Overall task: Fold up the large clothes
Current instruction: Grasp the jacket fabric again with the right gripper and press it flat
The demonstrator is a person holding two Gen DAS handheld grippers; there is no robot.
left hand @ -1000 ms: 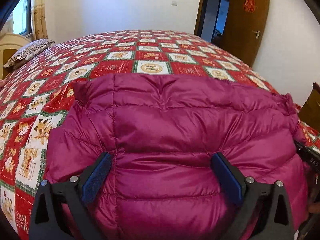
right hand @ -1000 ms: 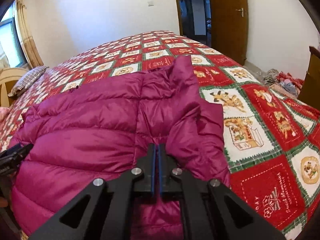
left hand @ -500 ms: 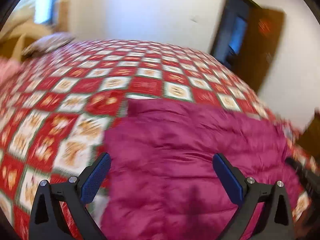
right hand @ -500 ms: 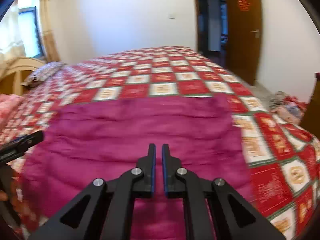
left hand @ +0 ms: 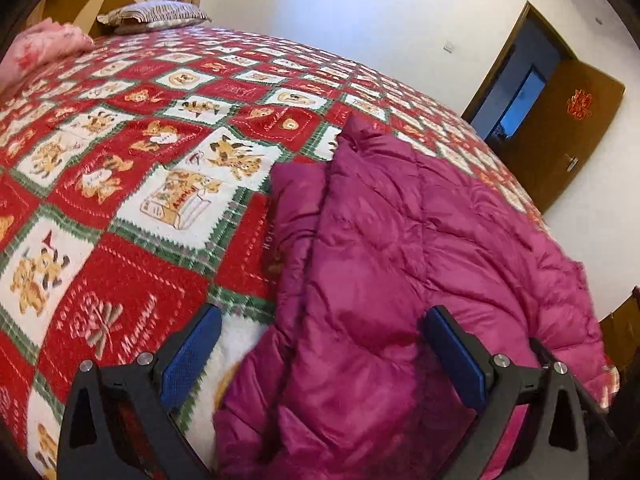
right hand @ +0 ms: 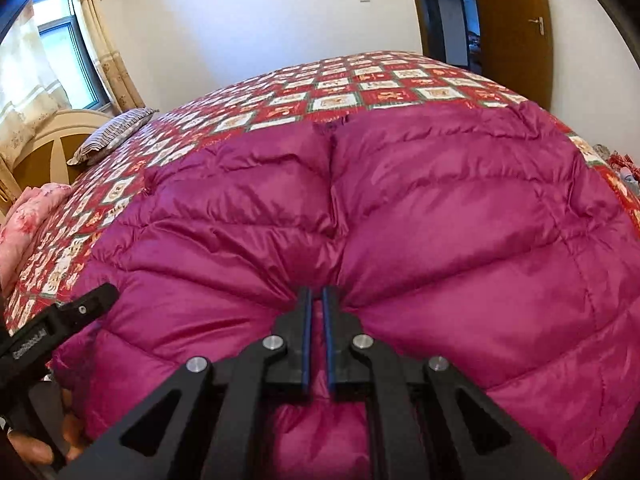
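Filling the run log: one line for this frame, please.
stage: folding | item: magenta down jacket on quilted bedspread | right hand-held gripper: pinching jacket fabric | left hand-held gripper: open over jacket edge, nothing gripped

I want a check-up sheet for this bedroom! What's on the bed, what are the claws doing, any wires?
Surface: bed with a red, white and green teddy-bear bedspread.
Job's things: magenta puffer jacket lying on the bedspread, quilted and puffy.
Clutter: striped pillow and pink bedding near the headboard; a heap of clothes at the frame's right edge.
Claws: left claw open, its jaws astride the jacket's edge; right claw shut on a pinch of jacket fabric.
Cables: nothing seen.
Surroundings: white walls, curtained window, open brown door.
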